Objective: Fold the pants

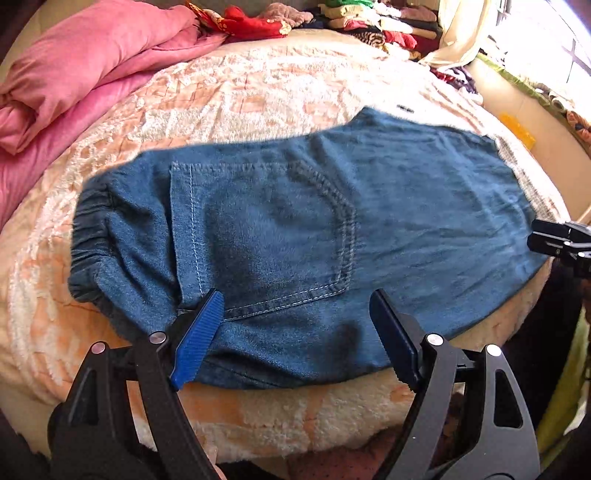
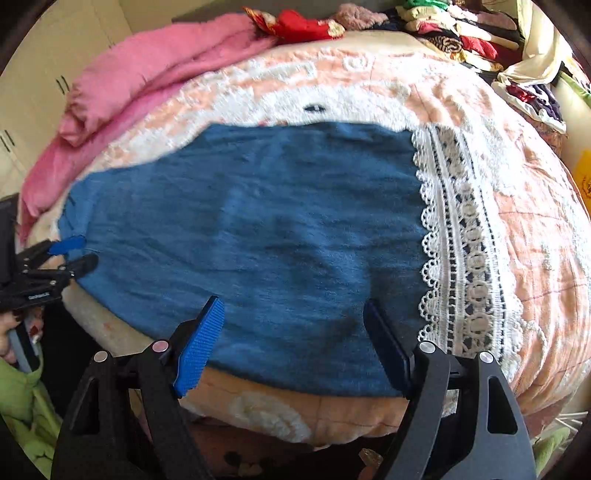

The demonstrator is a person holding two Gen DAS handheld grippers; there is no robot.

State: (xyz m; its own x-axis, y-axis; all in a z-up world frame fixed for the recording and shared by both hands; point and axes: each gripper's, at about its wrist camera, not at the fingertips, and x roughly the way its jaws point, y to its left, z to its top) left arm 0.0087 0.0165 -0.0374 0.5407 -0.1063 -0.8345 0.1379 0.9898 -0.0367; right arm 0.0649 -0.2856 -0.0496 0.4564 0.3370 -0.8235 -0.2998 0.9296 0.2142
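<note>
Blue denim pants (image 1: pixel 295 221) lie flat across the bed. Their elastic waistband (image 1: pixel 88 251) is at the left and a back pocket (image 1: pixel 266 236) faces up. In the right wrist view the pants (image 2: pixel 258 229) end at a white lace cuff (image 2: pixel 454 240) on the right. My left gripper (image 1: pixel 295 299) stands open over the near edge by the pocket, nothing pinched between its blue pads (image 1: pixel 197 339). My right gripper (image 2: pixel 293 302) is open over the near edge close to the lace cuff. Each gripper shows at the rim of the other's view: right gripper (image 1: pixel 561 247), left gripper (image 2: pixel 70 254).
A peach and white fleece blanket (image 1: pixel 258 85) covers the bed. A pink quilt (image 1: pixel 74 74) is bunched at the far left. Stacked clothes (image 1: pixel 369 22) line the far side. A small dark item (image 2: pixel 314 108) lies on the blanket beyond the pants. Green cloth (image 2: pixel 22 398) hangs at the lower left.
</note>
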